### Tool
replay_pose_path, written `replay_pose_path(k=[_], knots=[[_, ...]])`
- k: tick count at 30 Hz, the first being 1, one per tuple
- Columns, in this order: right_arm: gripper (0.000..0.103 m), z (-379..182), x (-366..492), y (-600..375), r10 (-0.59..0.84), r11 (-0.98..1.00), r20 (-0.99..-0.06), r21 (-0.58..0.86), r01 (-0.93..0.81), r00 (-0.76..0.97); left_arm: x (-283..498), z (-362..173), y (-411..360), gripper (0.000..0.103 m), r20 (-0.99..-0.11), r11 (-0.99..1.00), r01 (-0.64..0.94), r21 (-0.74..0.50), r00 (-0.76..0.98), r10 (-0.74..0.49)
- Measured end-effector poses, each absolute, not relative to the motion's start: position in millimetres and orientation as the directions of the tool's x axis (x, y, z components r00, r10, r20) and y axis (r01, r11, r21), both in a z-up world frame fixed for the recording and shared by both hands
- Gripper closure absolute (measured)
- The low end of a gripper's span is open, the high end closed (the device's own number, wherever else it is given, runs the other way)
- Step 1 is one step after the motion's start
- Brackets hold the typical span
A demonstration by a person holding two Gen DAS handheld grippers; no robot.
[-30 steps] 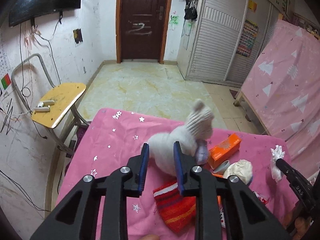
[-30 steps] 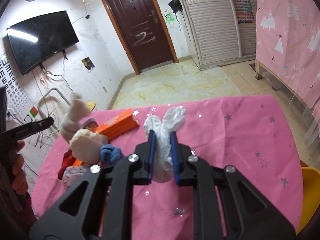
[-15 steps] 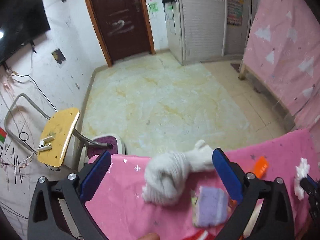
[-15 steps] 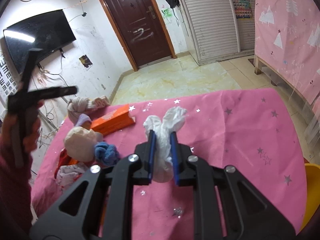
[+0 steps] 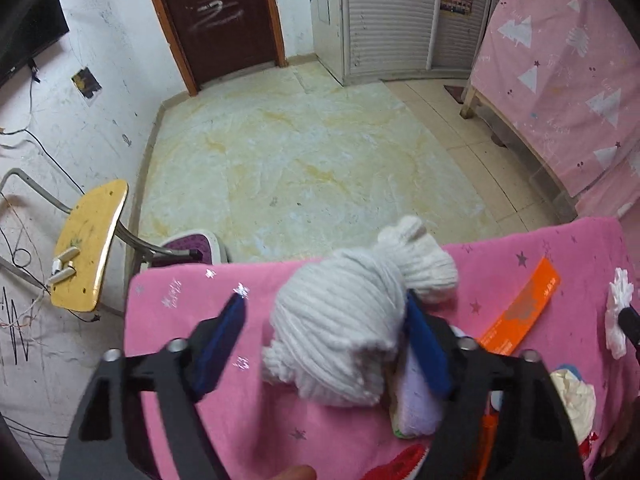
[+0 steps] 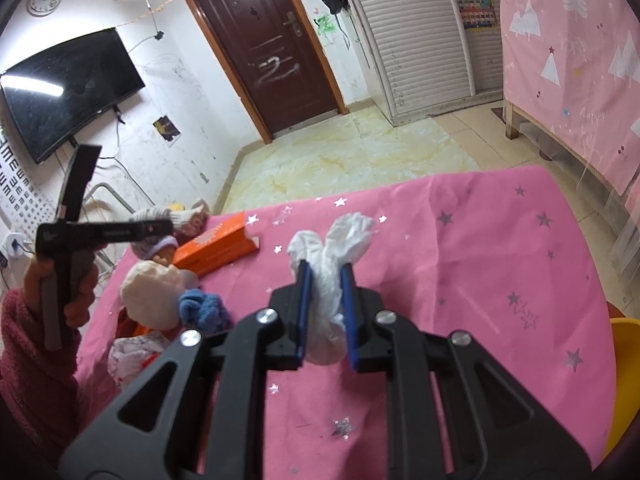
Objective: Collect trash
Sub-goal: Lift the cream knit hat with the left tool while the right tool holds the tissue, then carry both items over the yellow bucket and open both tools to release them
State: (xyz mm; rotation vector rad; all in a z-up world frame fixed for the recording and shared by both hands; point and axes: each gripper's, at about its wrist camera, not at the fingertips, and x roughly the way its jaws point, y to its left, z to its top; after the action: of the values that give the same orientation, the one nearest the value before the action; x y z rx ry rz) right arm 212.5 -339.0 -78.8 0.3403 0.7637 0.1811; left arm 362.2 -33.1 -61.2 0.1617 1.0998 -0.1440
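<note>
A white knitted sock bundle (image 5: 340, 328) lies on the pink tablecloth (image 5: 180, 320) near its far edge. My left gripper (image 5: 325, 298) points down over it with the bundle between its closing jaws. The right blue pad (image 5: 424, 344) touches the wool and the left pad (image 5: 224, 336) stands apart from it. In the right wrist view the same gripper (image 6: 166, 224) hangs over the bundle (image 6: 160, 214). My right gripper (image 6: 325, 269) is shut on a crumpled white tissue (image 6: 348, 232) above the cloth; the tissue (image 5: 618, 300) also shows at the left wrist view's right edge.
An orange box (image 6: 218, 248), a cream ball (image 6: 152, 296), a blue sock (image 6: 200, 308) and a lilac item (image 5: 416, 404) crowd the table's left side. A yellow chair (image 5: 88, 248) and a purple stool (image 5: 188, 244) stand beyond the table's edge.
The left gripper let go of the white sock bundle, opened wide, tilted down over it, and its jaws are narrowing around it again. The right gripper and tissue have kept still.
</note>
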Motion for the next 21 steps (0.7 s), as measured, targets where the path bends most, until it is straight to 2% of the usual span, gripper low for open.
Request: replay_pose_path(k=[2,7,14,21], knots=[[0.088,-79,212,-340,0.281,0.930,-0.644,0.365,-0.037,0.711,361,-66,-33,0.049,-0.902,0.980,0.193,0.039,0.429,-0.048],[0.088,-78,211,-344,0.279,0.928,-0.637,0.371,-0.031,0.718,361,-66,-27,0.058,-0.898,0.987,0.161,0.023,0.438,-0.051],[0.088,-72,204,-350,0.286,0.920,-0.607,0.389,-0.036,0.741,348,-29,-25,0.059,-0.857,0.994,0.112,0.018,0.514,-0.042],[0.088,-56,185,-373,0.287,0.902,-0.545,0.431,-0.030,0.788,313,30,-72,0.059,-0.791,0.987,0.161,0.002,0.604,-0.097]])
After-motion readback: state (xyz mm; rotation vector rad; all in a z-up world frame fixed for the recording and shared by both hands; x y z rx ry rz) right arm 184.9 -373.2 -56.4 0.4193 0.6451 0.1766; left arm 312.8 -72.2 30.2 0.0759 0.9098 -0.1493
